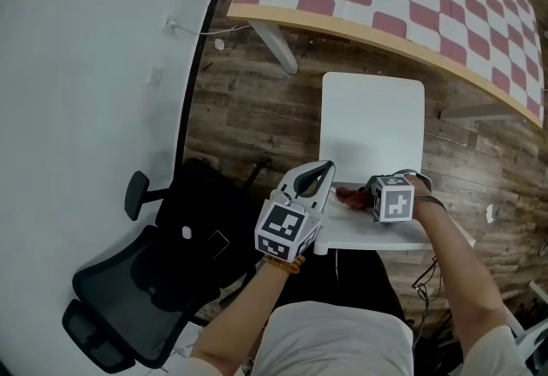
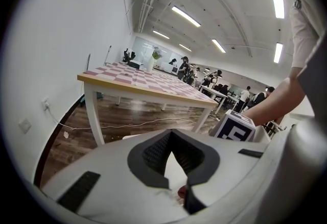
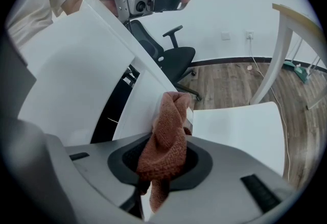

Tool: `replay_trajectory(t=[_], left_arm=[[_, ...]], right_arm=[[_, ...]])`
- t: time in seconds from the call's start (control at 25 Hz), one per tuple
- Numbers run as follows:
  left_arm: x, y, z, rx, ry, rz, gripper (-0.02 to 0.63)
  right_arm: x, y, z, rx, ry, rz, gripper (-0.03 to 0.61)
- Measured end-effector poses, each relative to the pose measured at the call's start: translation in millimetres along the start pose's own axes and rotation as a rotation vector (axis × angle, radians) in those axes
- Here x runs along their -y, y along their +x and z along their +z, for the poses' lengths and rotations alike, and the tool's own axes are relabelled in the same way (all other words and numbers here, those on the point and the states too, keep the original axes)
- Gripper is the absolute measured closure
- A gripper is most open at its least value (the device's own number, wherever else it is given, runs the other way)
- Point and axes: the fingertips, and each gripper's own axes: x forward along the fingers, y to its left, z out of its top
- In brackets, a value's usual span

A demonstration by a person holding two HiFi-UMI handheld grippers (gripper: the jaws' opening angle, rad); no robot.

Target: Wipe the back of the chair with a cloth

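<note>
- Two grippers meet at the chair back (image 1: pixel 377 235): the right gripper (image 3: pixel 164 164) clamps the cloth (image 3: pixel 168 131) low against it
- Left gripper (image 1: pixel 317 177) pinched together, empty
- Best to press flat and overlap strokes

Bright even light, fisheye-warped edges

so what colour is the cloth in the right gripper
A rusty reddish-brown terry cloth; it shows best in the right gripper view.
</note>
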Motion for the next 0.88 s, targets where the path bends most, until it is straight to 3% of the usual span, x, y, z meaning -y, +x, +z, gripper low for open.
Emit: replay_trajectory(t=[0.52, 0.68, 0.88], left_arm=[[26, -14, 48, 0.081, 0.023, -0.011, 0.601], [34, -23, 62, 0.096, 0.062, 0.003, 0.601], [28, -37, 82, 0.141, 0.046, 0.046, 0.601]], right_arm=[[-27, -44, 5, 0.041, 0.008, 0.012, 0.477], [-38, -60, 9, 0.055, 0.008, 0.003, 0.477], [-47, -77, 12, 0.057, -0.004, -0.020, 0.477]])
